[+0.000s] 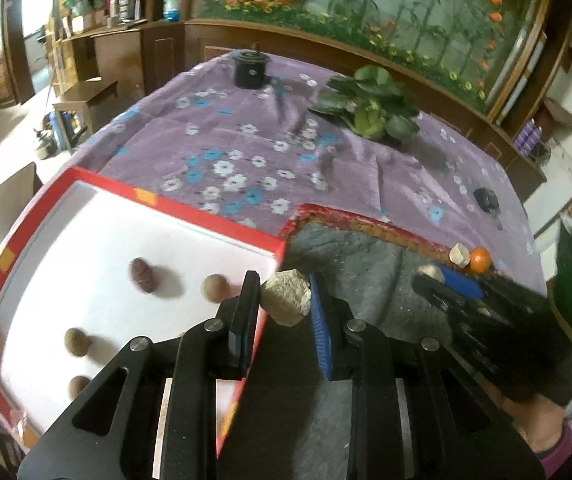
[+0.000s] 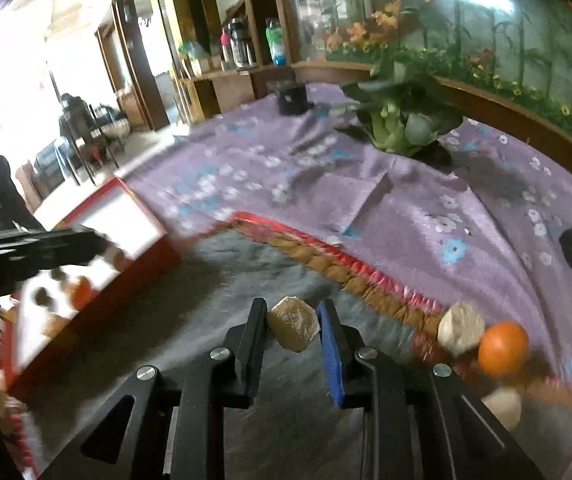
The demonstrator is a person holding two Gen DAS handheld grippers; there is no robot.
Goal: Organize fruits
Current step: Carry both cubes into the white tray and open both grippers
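Note:
My left gripper (image 1: 286,300) is shut on a pale beige lumpy fruit (image 1: 286,298), held over the right edge of the red-rimmed white tray (image 1: 205,216). The tray holds several small brown fruits, such as one (image 1: 214,288) just left of my fingers, and a dark red one (image 1: 143,275). My right gripper (image 2: 292,326) is shut on a similar beige fruit (image 2: 293,323) above the grey mat (image 2: 221,280). It also shows in the left wrist view (image 1: 432,274). An orange (image 2: 503,347) and a pale fruit (image 2: 460,327) lie at the mat's right edge.
A leafy green vegetable (image 1: 370,108) and a black pot (image 1: 249,69) stand on the purple flowered tablecloth (image 1: 245,152) farther back. A small black object (image 1: 486,199) lies at the right. A wooden ledge and mural wall run behind the table.

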